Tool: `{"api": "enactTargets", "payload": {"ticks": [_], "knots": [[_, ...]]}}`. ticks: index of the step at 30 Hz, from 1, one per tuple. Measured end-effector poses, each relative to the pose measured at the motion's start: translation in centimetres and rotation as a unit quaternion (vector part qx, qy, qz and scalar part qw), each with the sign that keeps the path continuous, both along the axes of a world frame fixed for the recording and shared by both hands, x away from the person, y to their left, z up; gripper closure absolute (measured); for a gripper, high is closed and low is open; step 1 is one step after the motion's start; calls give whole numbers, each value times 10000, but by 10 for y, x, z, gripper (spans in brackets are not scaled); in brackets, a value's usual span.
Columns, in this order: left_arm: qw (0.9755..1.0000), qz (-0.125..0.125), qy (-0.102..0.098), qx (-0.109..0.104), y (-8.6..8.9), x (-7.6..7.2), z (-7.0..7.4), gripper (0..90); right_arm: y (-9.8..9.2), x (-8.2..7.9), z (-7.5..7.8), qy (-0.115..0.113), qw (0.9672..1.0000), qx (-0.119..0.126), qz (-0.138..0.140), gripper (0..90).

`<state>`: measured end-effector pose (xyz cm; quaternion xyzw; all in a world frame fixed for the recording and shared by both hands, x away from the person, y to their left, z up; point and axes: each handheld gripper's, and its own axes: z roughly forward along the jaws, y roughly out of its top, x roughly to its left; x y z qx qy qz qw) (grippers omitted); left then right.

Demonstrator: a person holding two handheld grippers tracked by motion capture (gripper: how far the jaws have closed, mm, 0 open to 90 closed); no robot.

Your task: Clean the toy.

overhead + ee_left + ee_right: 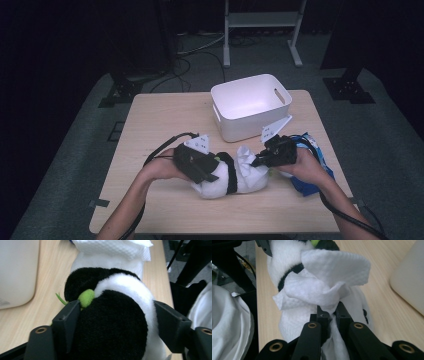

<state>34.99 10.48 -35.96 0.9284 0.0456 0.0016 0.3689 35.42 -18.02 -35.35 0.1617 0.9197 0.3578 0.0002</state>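
Observation:
A black and white plush panda lies on its side on the wooden table, near the front edge. My left gripper holds it from the left: in the left gripper view its jaws press on either side of the panda's black fur, beside a small green tuft. A crumpled white paper towel rests on the plush's white end. My right gripper comes in from the right. In the right gripper view it is shut on a fold of the towel, against the panda.
A white plastic bin with a handle slot stands just behind the two grippers, seen as a pale wall and corner. A blue item lies under the right hand near the table's right edge. Behind the table stand metal frame legs.

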Motion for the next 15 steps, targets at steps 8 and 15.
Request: {"api": "enactTargets", "payload": {"ticks": [8, 15], "knots": [[9997, 65, 138, -189, 7, -6, 6, 228, 2, -8, 0, 33, 9999, -106, 95, 843], [9996, 179, 162, -173, 12, -8, 0, 217, 8, -10, 5, -42, 9997, -149, 178, 842]]}}
